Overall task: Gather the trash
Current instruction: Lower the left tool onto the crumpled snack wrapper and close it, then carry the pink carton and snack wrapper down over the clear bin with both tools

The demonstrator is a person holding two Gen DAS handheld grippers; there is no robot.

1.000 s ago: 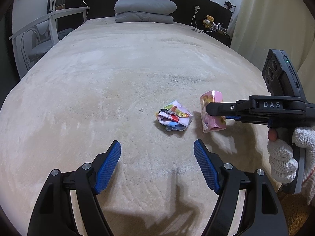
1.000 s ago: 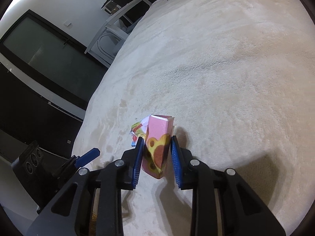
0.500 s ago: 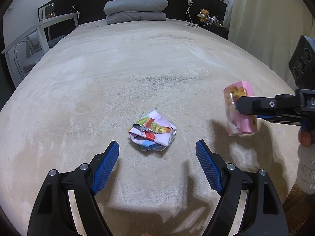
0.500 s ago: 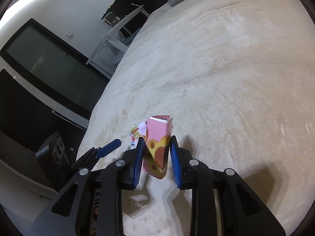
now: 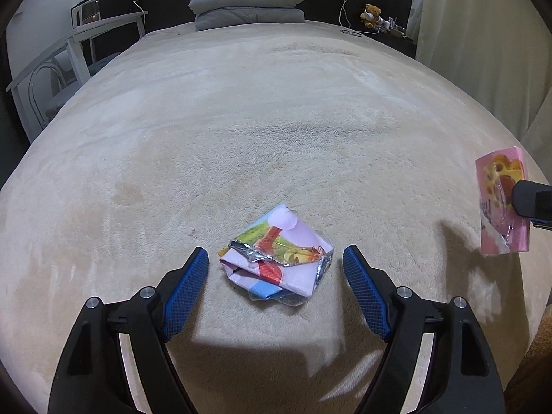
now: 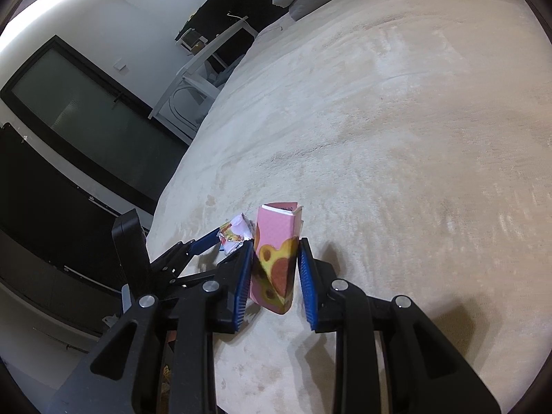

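Trash split two ways now: pink carton (image 6: 276,258) clamped in right gripper (image 6: 272,272), crumpled wrapper (image 5: 276,258) flat on beige bedspread (image 5: 276,120).

Since a second ago: carton up off the bedspread, out to 3 o'clock in left wrist view, hanging clear over its own shadow. Pads tight on both carton sides, jaws at their narrowest, grip looks solid.

Left gripper (image 5: 276,276) closer in and lower over the wrapper. Jaws just opened wider, now well spread. Wrapper sits between the blue pads, touching neither; nothing held.

Reads as: first item secured, second lined up for pickup. Next probably drop a bit and close. Wrapper thin and foil-like, likely to crush or slip; needs low pinch into the plush.
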